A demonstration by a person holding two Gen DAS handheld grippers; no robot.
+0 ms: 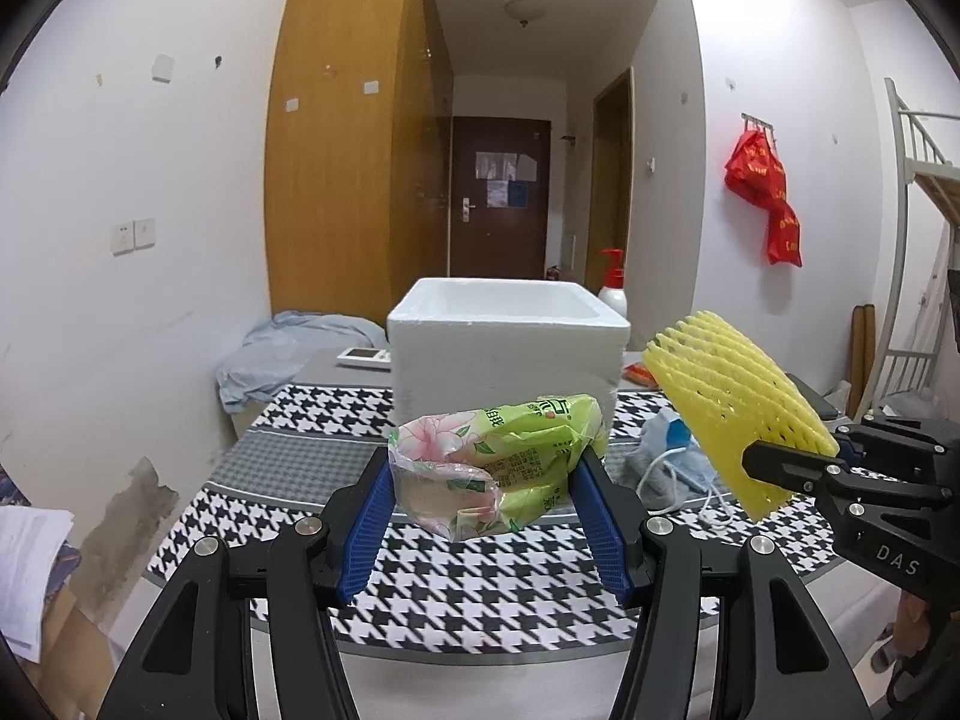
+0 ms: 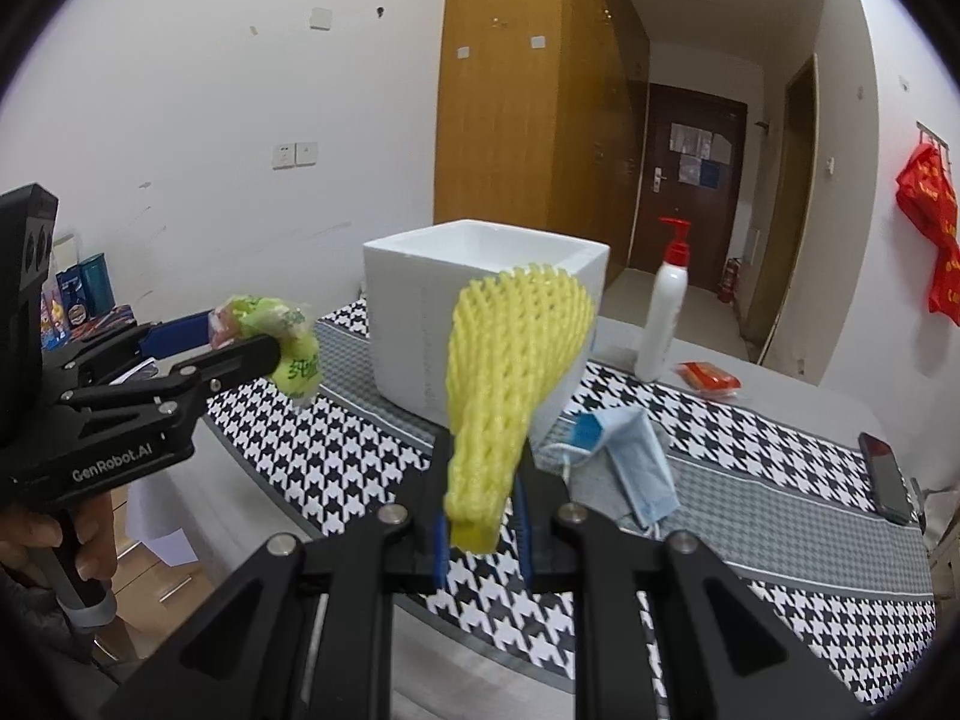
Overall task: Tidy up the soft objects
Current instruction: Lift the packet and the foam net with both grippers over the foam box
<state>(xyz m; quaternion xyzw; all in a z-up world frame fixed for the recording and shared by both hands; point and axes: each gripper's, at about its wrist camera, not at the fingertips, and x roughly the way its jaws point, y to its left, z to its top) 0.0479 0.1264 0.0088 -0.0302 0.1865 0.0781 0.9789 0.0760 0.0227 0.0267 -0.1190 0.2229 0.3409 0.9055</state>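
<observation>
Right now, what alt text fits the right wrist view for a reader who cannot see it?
The right gripper pinches a yellow foam net sleeve in front of an open white foam box on a houndstooth cloth. At left, the left gripper holds a green tissue pack; a blue face mask lies beside the box.

The left hand-held gripper (image 1: 489, 474) is half closed, its blue pads pressing on both sides of a green tissue pack (image 1: 510, 462), while the right hand-held gripper (image 2: 483, 516), jaws nearly together, pinches the lower end of a yellow foam net (image 2: 510, 372), and both point slightly downward.
</observation>
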